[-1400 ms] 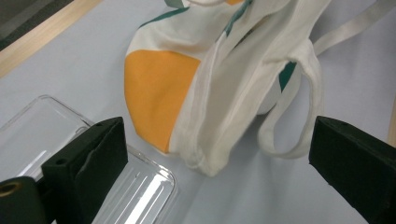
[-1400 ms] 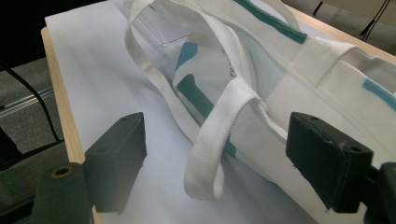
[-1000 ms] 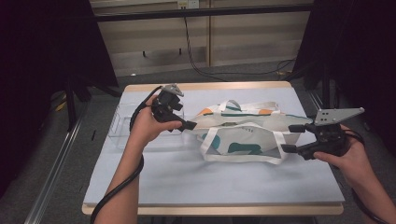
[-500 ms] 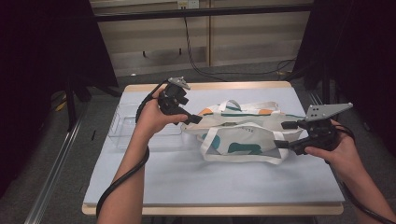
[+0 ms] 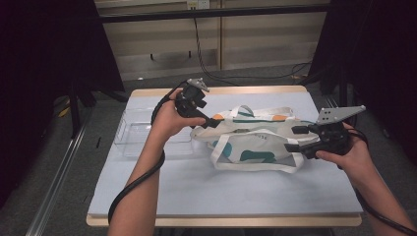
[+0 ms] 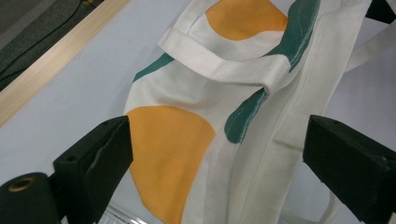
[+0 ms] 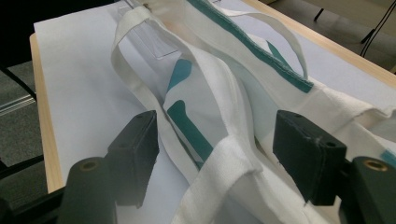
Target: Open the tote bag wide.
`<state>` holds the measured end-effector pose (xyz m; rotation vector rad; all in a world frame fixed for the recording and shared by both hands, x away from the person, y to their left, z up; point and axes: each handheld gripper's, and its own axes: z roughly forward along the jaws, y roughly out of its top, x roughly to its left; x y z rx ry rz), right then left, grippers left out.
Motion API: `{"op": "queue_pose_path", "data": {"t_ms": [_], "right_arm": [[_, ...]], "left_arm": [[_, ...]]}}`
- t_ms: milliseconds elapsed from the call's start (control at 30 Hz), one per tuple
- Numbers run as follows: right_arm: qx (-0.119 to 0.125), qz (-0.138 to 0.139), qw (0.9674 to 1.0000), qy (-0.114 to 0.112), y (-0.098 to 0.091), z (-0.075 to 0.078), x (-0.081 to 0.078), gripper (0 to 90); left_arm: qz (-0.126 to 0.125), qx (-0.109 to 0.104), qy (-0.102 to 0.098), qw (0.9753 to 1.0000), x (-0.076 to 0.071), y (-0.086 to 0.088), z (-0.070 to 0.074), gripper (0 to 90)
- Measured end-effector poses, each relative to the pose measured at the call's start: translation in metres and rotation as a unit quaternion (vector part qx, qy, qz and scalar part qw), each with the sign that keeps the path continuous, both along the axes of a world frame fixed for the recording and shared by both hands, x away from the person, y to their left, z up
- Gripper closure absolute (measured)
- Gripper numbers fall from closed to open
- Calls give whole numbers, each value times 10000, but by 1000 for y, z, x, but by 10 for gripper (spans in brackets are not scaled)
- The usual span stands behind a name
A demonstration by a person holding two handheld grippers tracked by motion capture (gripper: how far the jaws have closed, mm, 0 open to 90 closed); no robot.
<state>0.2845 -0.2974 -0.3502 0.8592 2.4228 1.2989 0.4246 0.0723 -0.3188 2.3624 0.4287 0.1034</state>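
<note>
while lying flat at the centre of the high view, on the pale blue table cover (image 5: 162, 191), the white tote bag (image 5: 255, 142) with teal and orange patches spreads between two hand-held grippers. left gripper (image 5: 212, 122) at the upper left of the bag, jaws apart over the cloth, orange patch (image 6: 163, 158) and a white handle strap (image 6: 219, 60) seen between them in the left gripper view; no pad pressing on the fabric. right gripper (image 5: 294, 139) at the bag's right edge, jaws just been closing yet standing apart, a fold of white strap (image 7: 219, 172) and teal-printed cloth between them in the right gripper view, pads not touching it. clear plastic tray (image 5: 133, 135) left of the bag, partly under its corner. wooden table edge (image 5: 236, 90) along the far side.
</note>
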Motion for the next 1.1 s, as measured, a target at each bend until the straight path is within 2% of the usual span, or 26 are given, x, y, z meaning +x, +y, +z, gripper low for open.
{"op": "queue_pose_path", "data": {"t_ms": [200, 233, 467, 500, 567, 767, 1100], "right_arm": [[7, 3, 10000, -3, 3, -3, 3, 339], [8, 26, 10000, -16, 4, -3, 4, 346], [-34, 69, 10000, -29, 7, -4, 6, 357], [-46, 77, 10000, -24, 8, -4, 6, 359], [-94, 75, 9999, -17, 8, -5, 8, 359], [-88, 100, 9999, -42, 9, -7, 11, 371], [-153, 211, 9996, -132, 14, -7, 12, 481]], "left_arm": [[-60, -24, 4, 10000, 2, -9, 1, 115], [-92, 38, -20, 9999, 3, -10, 1, 115], [-129, -105, -12, 9999, 5, -19, 1, 142], [-176, -13, -21, 9998, 6, -20, 2, 151], [-156, -88, -3, 9998, 6, -23, 2, 164], [-288, -54, -9, 9996, 7, -31, 3, 190], [-542, -96, -17, 9985, 3, -38, 1, 307]]}}
